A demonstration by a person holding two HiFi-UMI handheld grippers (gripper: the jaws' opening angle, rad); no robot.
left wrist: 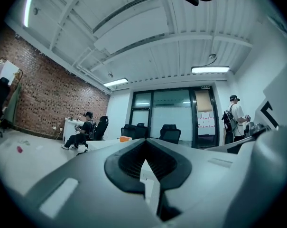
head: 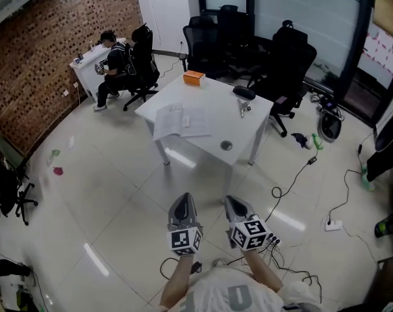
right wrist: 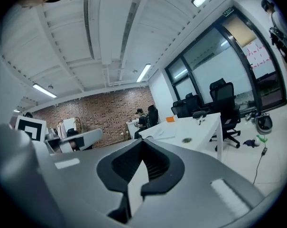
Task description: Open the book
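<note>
Clearly the book [head: 178,121] lies well beyond the closed fingers [head: 183,208].

You face white table [head: 215,127]: book [head: 178,121] lying flat toward left side, orange box [head: 193,77] at far corner, black item [head: 244,92] far right, round disc [head: 227,145] near front edge.

No legible text, no labels, numbers or signs — none in any view
</note>
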